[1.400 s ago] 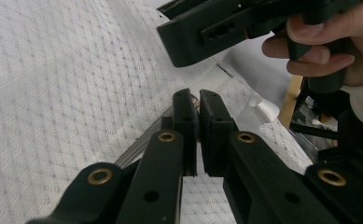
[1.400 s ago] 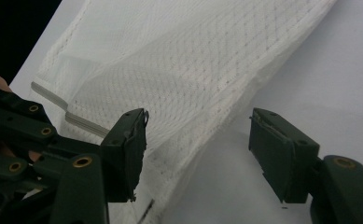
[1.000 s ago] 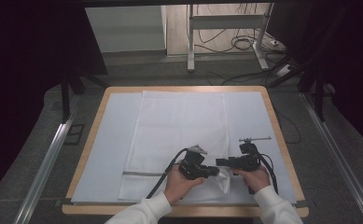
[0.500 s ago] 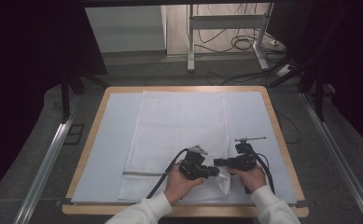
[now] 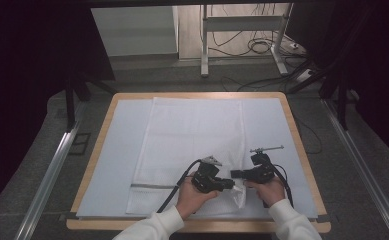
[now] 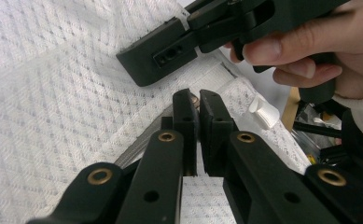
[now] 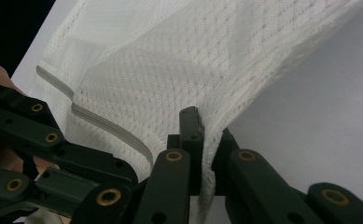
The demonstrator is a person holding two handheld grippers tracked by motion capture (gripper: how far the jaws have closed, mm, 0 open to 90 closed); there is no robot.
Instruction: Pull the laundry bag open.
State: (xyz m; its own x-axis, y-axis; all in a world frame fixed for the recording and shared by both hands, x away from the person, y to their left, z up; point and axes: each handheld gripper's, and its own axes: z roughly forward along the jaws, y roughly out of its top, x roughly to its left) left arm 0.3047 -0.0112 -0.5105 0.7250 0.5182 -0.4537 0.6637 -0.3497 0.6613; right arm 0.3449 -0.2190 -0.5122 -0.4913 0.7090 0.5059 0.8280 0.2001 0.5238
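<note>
Two black hand-held tools meet at the near right corner of the white woven towel (image 5: pixel 194 145), which lies spread lengthwise on the pale blue mat (image 5: pixel 112 160) covering the wooden-edged table (image 5: pixel 302 165). No brand or readable writing shows anywhere; the small white tag (image 6: pixel 263 109) sewn at the towel's hem is too blurred to read, if it carries print at all.

Compared with a second ago, your right tool (image 5: pixel 238 174) has shifted slightly left and toward you, closing in on your left tool (image 5: pixel 227 184), and the towel corner between them is bunched a little higher. The rest of the cloth lies as it did.

Your left tool (image 6: pixel 197 100) has its jaws brought nearly together, with only a thin slit left between the pads; they press into the towel near the grey woven stripe (image 7: pixel 109 128), and a fold of cloth seems pinched at their tips, though you cannot see it clearly. Your right tool (image 7: pixel 202 122) is clamped on the towel's edge: in the right gripper view the fabric runs down between the two jaws and lifts off the mat in a taut sheet. In the left gripper view, your right hand (image 6: pixel 319 60) holds its tool just above the left one's tips, close but apart.
</note>
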